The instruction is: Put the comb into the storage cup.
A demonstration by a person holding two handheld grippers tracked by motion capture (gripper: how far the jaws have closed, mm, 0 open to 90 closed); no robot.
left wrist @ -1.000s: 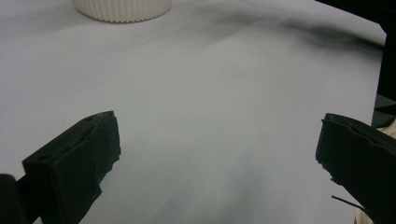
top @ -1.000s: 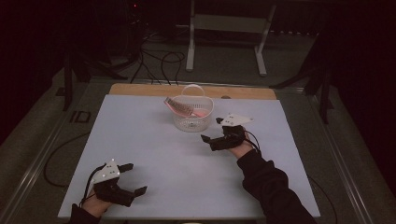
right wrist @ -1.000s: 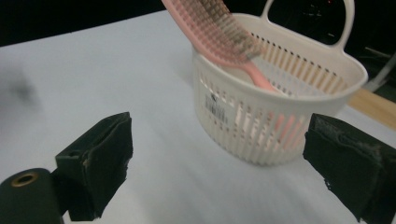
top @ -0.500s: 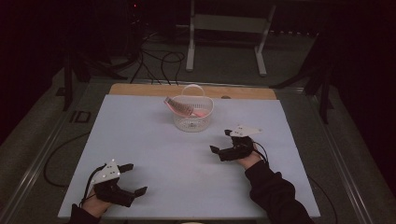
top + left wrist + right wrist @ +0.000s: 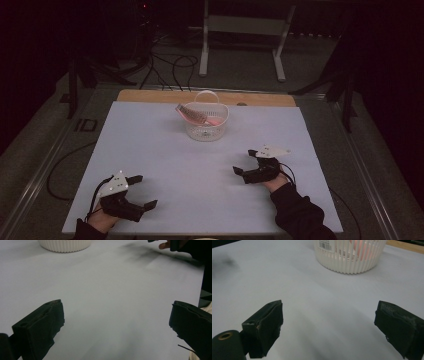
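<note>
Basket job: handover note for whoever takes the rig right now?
Left gripper: open, empty, low at the near left of the table.
Right gripper: open, empty, near right, jaws pointing toward the basket.
White ribbed basket: far centre, upright, with a pink comb-like item leaning inside, one end over the rim.
Done: item is in the basket; neither gripper touches it.
Left: apparently nothing; check the item sits securely.
</note>
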